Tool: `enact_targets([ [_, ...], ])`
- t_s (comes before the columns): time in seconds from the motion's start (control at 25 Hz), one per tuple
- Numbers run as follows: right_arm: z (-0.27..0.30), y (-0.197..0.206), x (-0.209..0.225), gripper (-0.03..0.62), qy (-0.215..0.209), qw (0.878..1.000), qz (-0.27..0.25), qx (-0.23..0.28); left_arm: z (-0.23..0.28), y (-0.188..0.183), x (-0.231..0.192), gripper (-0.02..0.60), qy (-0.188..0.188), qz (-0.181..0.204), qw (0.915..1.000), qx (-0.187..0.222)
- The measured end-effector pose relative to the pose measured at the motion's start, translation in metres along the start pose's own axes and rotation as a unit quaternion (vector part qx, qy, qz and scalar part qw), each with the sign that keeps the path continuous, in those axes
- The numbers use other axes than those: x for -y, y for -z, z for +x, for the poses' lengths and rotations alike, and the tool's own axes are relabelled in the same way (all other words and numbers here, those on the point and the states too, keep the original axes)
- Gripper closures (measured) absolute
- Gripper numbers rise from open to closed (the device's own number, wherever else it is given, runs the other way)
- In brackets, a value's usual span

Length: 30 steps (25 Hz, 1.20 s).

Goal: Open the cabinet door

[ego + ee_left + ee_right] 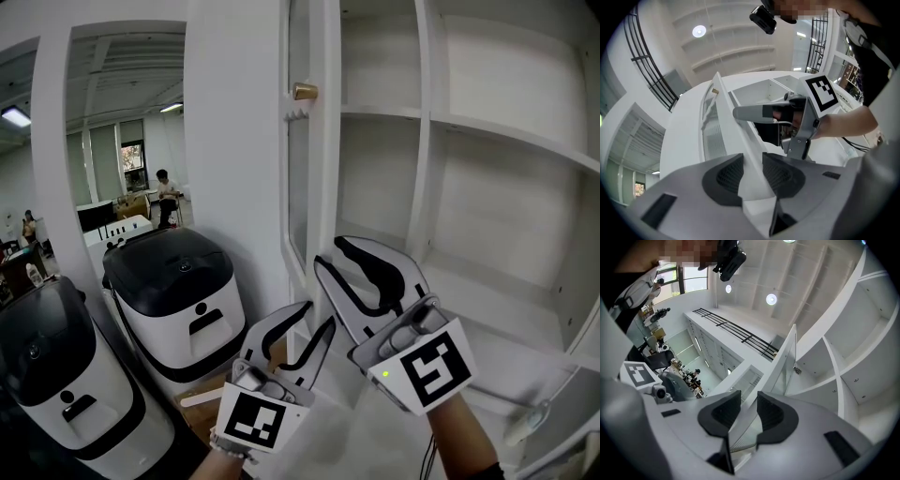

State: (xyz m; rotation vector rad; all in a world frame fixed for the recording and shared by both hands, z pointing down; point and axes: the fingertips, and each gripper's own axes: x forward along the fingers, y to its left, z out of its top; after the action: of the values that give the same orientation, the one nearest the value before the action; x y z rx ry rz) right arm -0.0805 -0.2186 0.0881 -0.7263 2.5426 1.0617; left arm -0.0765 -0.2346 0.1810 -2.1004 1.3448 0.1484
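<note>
The white cabinet door stands open, edge-on to me, with a glass pane and a brass knob high on its face. My left gripper is at the door's lower edge. In the left gripper view the door runs between its pads and fills the gap of the gripper. My right gripper sits just above and to the right. It is shut on the same door edge, which passes between the pads of the gripper.
Bare white shelves fill the cabinet on the right. Two white-and-black appliances stand on the floor at the left. Behind them an opening shows an office with a seated person. A cable lies on the bottom shelf.
</note>
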Motion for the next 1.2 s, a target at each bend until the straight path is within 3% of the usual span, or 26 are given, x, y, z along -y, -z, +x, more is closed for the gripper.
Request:
enact_targets([
  [0.24, -0.005, -0.005, -0.017, 0.484, -0.024, 0.999, -0.031, 0.001, -0.007, 0.002, -0.004, 0.457, -0.011, -0.014, 0.9998, -0.004],
  [0.56, -0.008, 0.000, -0.024, 0.498, -0.028, 0.999, -0.024, -0.001, -0.020, 0.004, -0.016, 0.466, -0.023, -0.035, 0.9990, -0.016],
  [0.96, -0.010, 0.013, -0.036, 0.591, -0.024, 1.000, -0.005, -0.009, -0.040, 0.004, -0.034, 0.476, -0.043, -0.028, 0.9982, -0.031],
  [1.2, -0.008, 0.020, -0.044, 0.591, -0.031, 0.999, 0.009, -0.005, -0.051, 0.007, -0.046, 0.477, -0.056, -0.012, 0.9975, -0.041],
])
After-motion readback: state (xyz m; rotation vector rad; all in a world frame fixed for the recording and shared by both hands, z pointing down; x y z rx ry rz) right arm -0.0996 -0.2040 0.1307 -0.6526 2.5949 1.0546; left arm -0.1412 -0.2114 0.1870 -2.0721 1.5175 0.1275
